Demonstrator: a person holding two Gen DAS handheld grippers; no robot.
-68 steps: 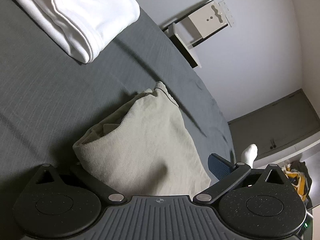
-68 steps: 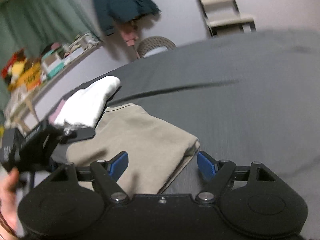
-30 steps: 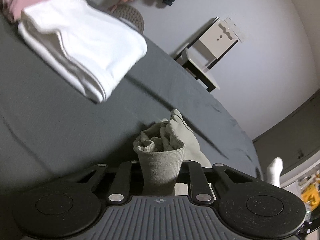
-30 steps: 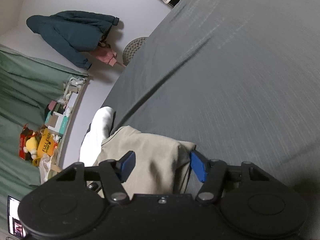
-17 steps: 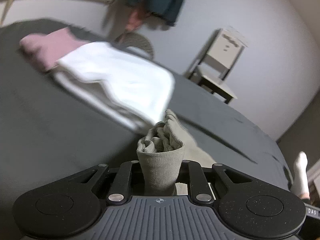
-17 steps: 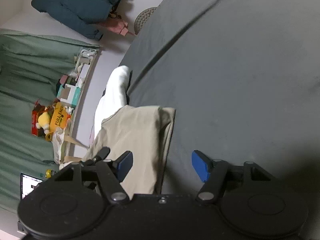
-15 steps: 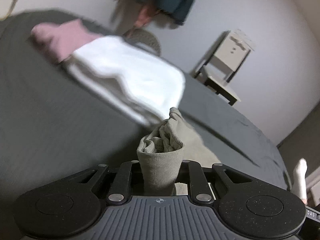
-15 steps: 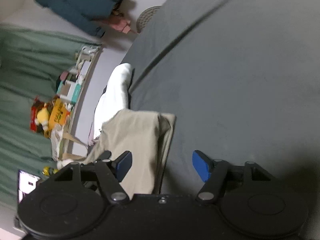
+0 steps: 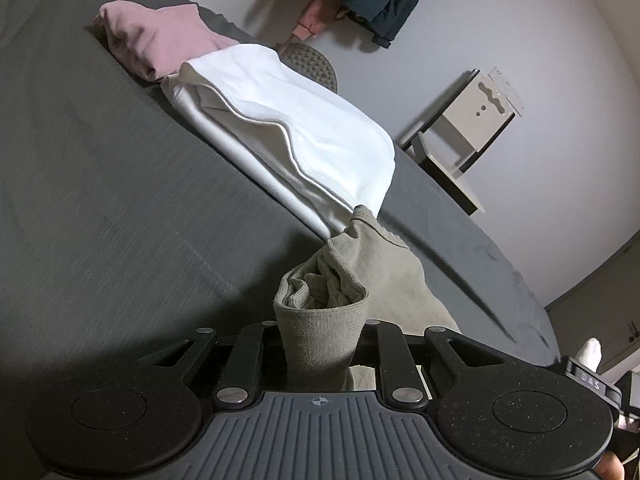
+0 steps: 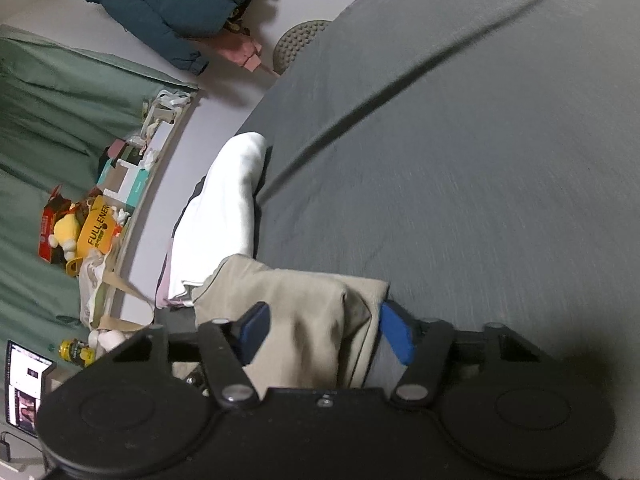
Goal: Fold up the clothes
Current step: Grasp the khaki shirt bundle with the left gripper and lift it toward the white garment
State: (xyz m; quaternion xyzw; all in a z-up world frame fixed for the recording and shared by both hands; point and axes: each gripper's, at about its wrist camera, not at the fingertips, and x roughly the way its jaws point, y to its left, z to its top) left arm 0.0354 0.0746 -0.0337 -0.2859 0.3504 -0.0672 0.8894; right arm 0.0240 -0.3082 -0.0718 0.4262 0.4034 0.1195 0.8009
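A dark grey bed sheet [image 9: 100, 184] fills both views, and only the left wrist view shows the folded white garment [image 9: 288, 128] lying far on it with a folded pink garment [image 9: 160, 40] at its far-left end and a pale chair [image 9: 472, 120] by the far-right wall, while only the right wrist view shows the green curtain [image 10: 48, 112] and a cluttered shelf [image 10: 120, 184] on the left. The beige garment [image 9: 344, 280] sits near, just short of the white one's near end. The left gripper [image 9: 320, 344] has its fingers pressed onto a bunched fold of it, whereas the right gripper [image 10: 324, 332] holds its blue pads [image 10: 394, 332] apart on either side of the cloth.
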